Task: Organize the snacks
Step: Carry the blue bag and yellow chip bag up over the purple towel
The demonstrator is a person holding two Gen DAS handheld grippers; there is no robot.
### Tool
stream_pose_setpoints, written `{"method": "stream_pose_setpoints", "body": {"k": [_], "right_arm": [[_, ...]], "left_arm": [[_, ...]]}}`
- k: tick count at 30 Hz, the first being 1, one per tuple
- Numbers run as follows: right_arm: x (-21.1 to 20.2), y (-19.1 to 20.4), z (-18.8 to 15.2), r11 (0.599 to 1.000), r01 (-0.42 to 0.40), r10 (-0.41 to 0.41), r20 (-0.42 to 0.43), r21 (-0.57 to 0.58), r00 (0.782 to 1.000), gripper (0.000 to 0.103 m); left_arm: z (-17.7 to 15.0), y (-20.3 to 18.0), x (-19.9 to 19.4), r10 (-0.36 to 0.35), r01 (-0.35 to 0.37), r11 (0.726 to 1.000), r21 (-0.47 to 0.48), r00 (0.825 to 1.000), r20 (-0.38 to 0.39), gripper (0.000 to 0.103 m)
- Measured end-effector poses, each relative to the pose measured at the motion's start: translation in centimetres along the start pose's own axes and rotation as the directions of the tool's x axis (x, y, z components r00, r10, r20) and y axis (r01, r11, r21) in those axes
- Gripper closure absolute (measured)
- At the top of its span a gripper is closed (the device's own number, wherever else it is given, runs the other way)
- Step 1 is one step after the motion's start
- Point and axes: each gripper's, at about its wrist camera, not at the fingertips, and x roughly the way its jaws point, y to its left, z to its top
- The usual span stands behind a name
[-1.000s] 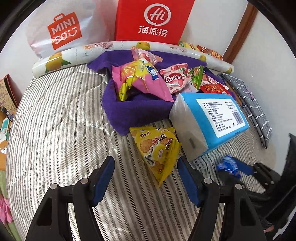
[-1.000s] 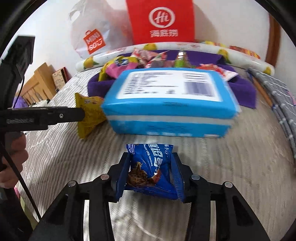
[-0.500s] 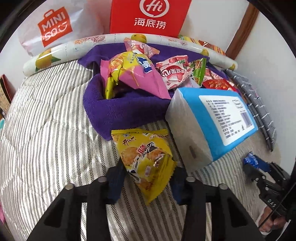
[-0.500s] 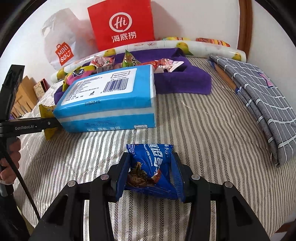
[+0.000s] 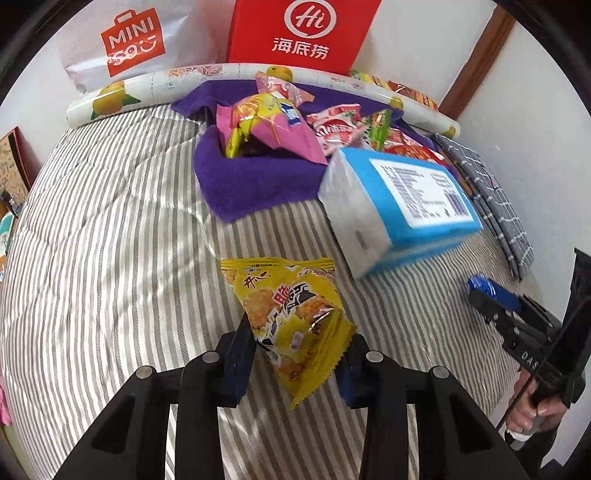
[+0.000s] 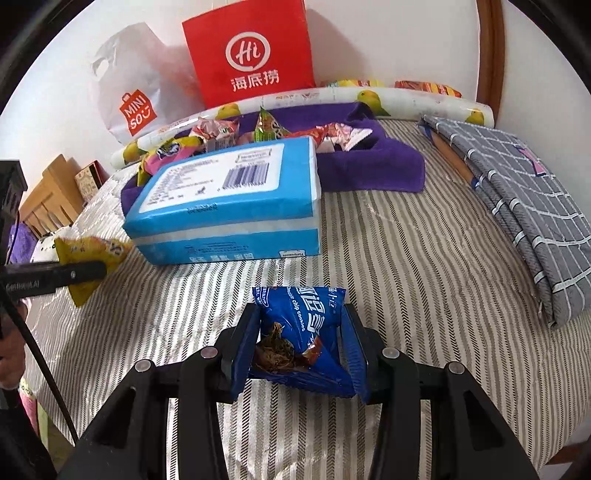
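Observation:
My left gripper (image 5: 295, 350) is shut on a yellow cracker packet (image 5: 291, 314), held just above the striped bedcover (image 5: 110, 258). The same yellow cracker packet (image 6: 92, 254) shows at the left of the right wrist view, gripped by the left gripper's black finger. My right gripper (image 6: 301, 343) is shut on a blue cookie packet (image 6: 303, 332) over the bedcover (image 6: 406, 277). The right gripper (image 5: 491, 295) with its blue packet also appears at the right edge of the left wrist view. Behind lies a purple towel (image 5: 255, 181) with several snack packets (image 5: 273, 122) heaped on it.
A blue tissue pack (image 5: 399, 206) lies between the grippers and the purple towel (image 6: 373, 166). A red paper bag (image 5: 303, 33), a white shopping bag (image 5: 129, 44) and a fruit-print roll (image 5: 155, 85) stand at the wall. A folded grey checked cloth (image 6: 524, 199) lies right. A hand (image 5: 532, 410) holds the right gripper.
The left gripper moved forward to the yellow packet and shut on it, then lifted it back from the towel. The right gripper, still holding the blue packet, swung its view to the right.

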Motion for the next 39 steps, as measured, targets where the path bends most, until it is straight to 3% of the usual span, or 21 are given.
{"method": "stream_pose_setpoints", "body": {"k": [7, 17, 26, 39], "right_arm": [[-3.2, -0.5, 0.5, 1.000, 0.010, -0.010, 0.057, -0.002, 0.998, 0.058], [-7.0, -1.7, 1.6, 1.000, 0.005, -0.006, 0.119, 0.013, 0.993, 0.058], [-9.2, -2.8, 4.0, 1.000, 0.014, -0.016, 0.174, 0.012, 0.985, 0.058], [-8.9, -1.0, 10.1, 0.997, -0.062, 0.068, 0.211, -0.033, 0.975, 0.059]], "left_arm": [[-1.4, -2.9, -1.5, 0.001, -0.001, 0.999, 0.050, 1.000, 0.003, 0.068], [-1.2, -7.4, -3.2, -0.066, 0.063, 0.992, 0.112, 0.998, 0.017, 0.068], [1.5, -8.4, -5.2, -0.092, 0.086, 0.991, 0.104, 0.994, 0.056, 0.068], [8.1, -8.2, -7.1, -0.085, 0.075, 0.993, 0.089, 0.989, 0.117, 0.068]]}}
